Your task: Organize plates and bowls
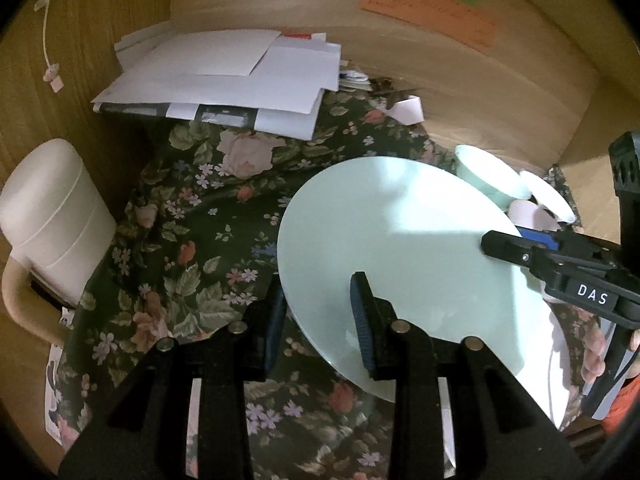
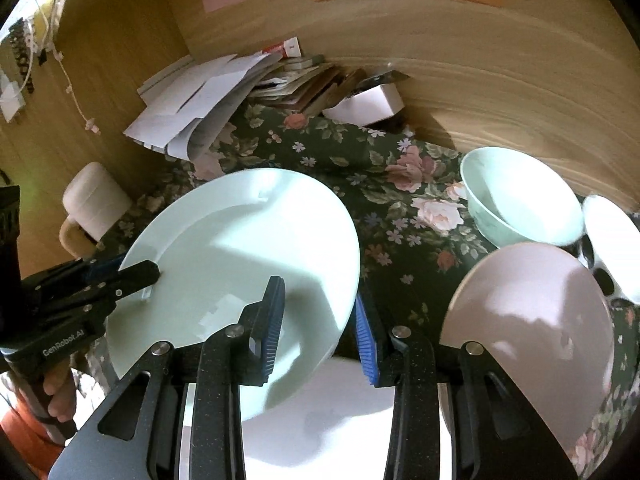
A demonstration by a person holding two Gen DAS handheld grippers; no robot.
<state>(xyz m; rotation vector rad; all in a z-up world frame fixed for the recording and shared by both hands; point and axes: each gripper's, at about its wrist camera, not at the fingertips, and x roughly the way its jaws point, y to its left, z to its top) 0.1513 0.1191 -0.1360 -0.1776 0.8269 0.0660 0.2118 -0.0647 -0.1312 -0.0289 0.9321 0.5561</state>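
Observation:
A pale green plate [image 1: 400, 240] [image 2: 240, 240] hangs tilted above the floral cloth, held at two opposite rims. My left gripper [image 1: 318, 294] is shut on its near-left rim, one finger under and one over; in the right wrist view it [image 2: 146, 276] clamps the plate's left edge. My right gripper [image 2: 318, 296] is shut on the plate's right rim, and it [image 1: 494, 242] shows at the far edge in the left wrist view. Under the lifted plate lies a white plate [image 2: 320, 420]. To the right are a pink plate [image 2: 528, 320], a green bowl [image 2: 520, 200] and a white bowl [image 2: 612, 240].
A stack of papers and envelopes [image 1: 224, 76] fills the back left corner. A cream mug [image 1: 52, 220] stands at the left by the wooden side wall. A small white box [image 2: 368, 104] sits by the back wall. Floral cloth [image 1: 192, 216] covers the surface.

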